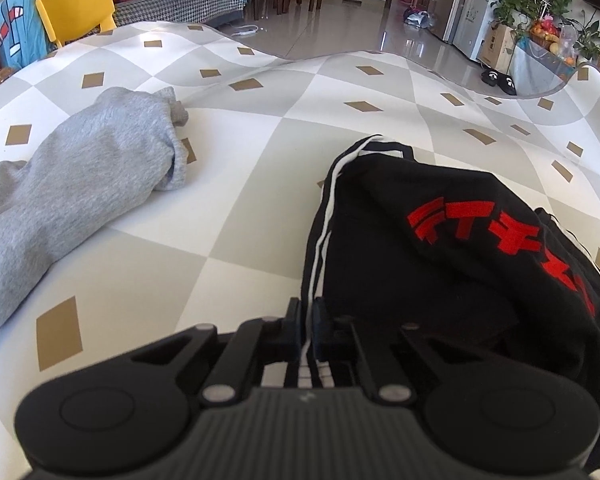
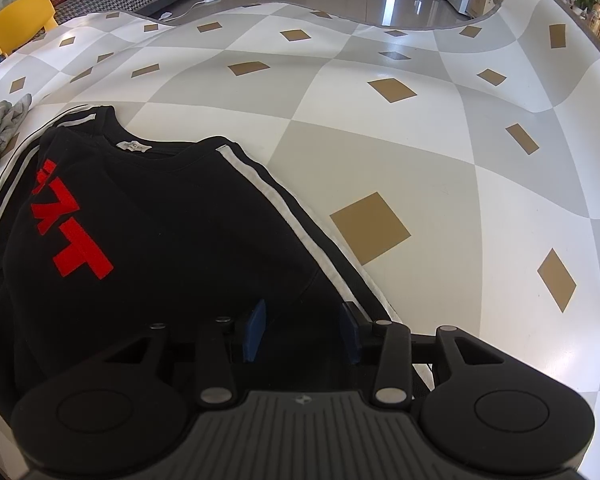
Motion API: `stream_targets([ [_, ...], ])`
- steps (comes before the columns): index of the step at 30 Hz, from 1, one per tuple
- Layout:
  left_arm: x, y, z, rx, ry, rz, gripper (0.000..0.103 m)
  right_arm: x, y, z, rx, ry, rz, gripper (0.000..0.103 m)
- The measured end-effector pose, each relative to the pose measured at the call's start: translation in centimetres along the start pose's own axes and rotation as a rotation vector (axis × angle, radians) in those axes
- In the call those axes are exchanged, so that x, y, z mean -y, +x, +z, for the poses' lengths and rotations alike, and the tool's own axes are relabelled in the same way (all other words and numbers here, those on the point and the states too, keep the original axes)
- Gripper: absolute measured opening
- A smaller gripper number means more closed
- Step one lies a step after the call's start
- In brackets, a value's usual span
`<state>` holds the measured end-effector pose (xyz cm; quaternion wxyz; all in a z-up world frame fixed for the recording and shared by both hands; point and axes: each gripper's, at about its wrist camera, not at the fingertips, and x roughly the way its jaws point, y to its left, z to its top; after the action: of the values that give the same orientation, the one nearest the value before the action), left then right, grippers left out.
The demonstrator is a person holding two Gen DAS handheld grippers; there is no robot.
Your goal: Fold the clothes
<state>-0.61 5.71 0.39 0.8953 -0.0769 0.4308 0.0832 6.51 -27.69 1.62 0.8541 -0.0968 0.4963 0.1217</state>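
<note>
A black shirt (image 1: 420, 272) with red lettering and white side stripes lies bunched on the checked tablecloth (image 1: 228, 216). My left gripper (image 1: 308, 308) is shut on the shirt's white-striped edge, which runs up between its fingers. In the right wrist view the same shirt (image 2: 160, 240) shows its collar and label at the far end. My right gripper (image 2: 302, 320) hovers over the shirt's near right part by a white stripe. Its blue pads (image 2: 256, 328) stand apart, and only dark cloth shows between them.
A grey sweatshirt (image 1: 80, 184) lies crumpled to the left of the shirt, and its tip shows in the right wrist view (image 2: 0, 132). A yellow chair (image 1: 76, 8) stands beyond the table's far left edge. The tablecloth (image 2: 420, 160) is wavy along its far edge.
</note>
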Motion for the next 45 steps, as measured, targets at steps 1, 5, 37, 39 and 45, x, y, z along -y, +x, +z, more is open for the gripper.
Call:
stream_targets([
  [1, 0.1, -0.3, 0.2, 0.019, 0.01, 0.017, 0.004, 0.0, 0.0, 0.0, 0.001, 0.0, 0.001, 0.04],
  [5, 0.9, -1.4, 1.2, 0.091, 0.104, 0.105, 0.004, 0.0, 0.0, -0.1, 0.001, 0.0, 0.001, 0.04],
  [37, 4.6, 0.1, 1.8, -0.087, 0.188, -0.15, 0.04, 0.3, -1.0, 2.5, 0.107, 0.076, 0.111, 0.044],
  [39, 5.0, 0.2, 1.8, -0.095, 0.204, -0.164, 0.043, 0.1, -0.8, 2.9, 0.12, 0.07, 0.113, 0.045],
  [45, 5.7, 0.9, 1.4, -0.099, 0.232, -0.178, 0.049, -0.9, 0.5, 3.9, 0.143, 0.051, 0.087, 0.048],
])
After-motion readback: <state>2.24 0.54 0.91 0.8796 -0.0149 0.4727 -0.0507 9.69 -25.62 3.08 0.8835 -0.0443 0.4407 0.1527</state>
